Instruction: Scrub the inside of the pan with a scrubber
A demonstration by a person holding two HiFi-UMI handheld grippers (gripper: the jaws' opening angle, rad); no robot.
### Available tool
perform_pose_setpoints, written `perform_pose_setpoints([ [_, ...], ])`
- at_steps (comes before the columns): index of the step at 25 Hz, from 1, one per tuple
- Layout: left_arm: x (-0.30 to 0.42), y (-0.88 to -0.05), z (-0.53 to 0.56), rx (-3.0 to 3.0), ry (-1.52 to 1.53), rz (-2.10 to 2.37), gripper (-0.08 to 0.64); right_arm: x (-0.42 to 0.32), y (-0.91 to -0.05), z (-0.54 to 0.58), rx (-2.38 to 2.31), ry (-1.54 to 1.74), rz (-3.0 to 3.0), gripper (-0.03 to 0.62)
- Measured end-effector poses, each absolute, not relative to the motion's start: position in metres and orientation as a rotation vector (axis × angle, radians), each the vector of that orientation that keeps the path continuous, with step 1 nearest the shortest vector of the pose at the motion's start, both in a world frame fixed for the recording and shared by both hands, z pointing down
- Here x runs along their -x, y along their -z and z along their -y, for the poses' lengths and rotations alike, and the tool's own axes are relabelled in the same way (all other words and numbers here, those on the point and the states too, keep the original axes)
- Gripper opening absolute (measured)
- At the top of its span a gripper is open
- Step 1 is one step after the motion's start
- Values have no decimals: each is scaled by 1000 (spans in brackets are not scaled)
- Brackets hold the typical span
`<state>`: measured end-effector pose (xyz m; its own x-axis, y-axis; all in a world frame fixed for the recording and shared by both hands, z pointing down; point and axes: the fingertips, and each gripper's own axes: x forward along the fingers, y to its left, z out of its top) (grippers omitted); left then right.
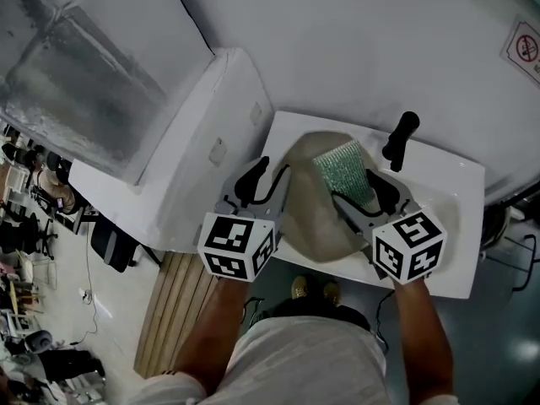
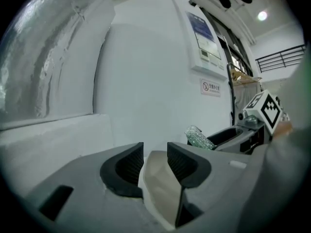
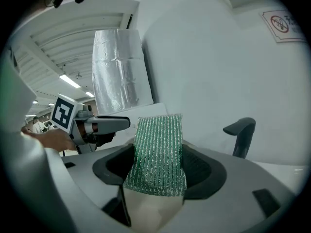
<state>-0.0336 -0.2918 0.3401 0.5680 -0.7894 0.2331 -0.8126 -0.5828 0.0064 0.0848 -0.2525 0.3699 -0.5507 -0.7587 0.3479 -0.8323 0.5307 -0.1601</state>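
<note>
A beige pan [image 1: 316,222] with a black handle [image 1: 401,140] lies on a white basin-like stand [image 1: 451,184]. My right gripper [image 1: 356,191] hovers over the pan, shut on a green glittery scrubber [image 1: 342,169] that sticks up from its jaws [image 3: 159,149]. My left gripper [image 1: 266,178] hangs at the pan's left rim. It is open [image 2: 154,161]: the pan's pale edge [image 2: 160,188] shows in the gap between its jaws, with neither pad pressing on it. The handle [image 3: 240,132] stands to the right in the right gripper view.
A white cabinet [image 1: 198,133] adjoins the stand on the left, with a foil-wrapped duct [image 1: 76,83] beyond it. The white wall behind carries a warning sign [image 1: 525,45]. Wooden slats [image 1: 173,310] lie on the floor by my left leg.
</note>
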Motion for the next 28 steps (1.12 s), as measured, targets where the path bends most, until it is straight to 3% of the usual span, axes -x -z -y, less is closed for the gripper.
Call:
perform_pose_setpoints([
  [11,21,-274,270,-2845,0,1334,103,-87,-295,240,-1427,-266,2772,304],
  [28,2,-234,241,-2940,225,1210,26,-90,-236,209,-1496,-36,2964,304],
])
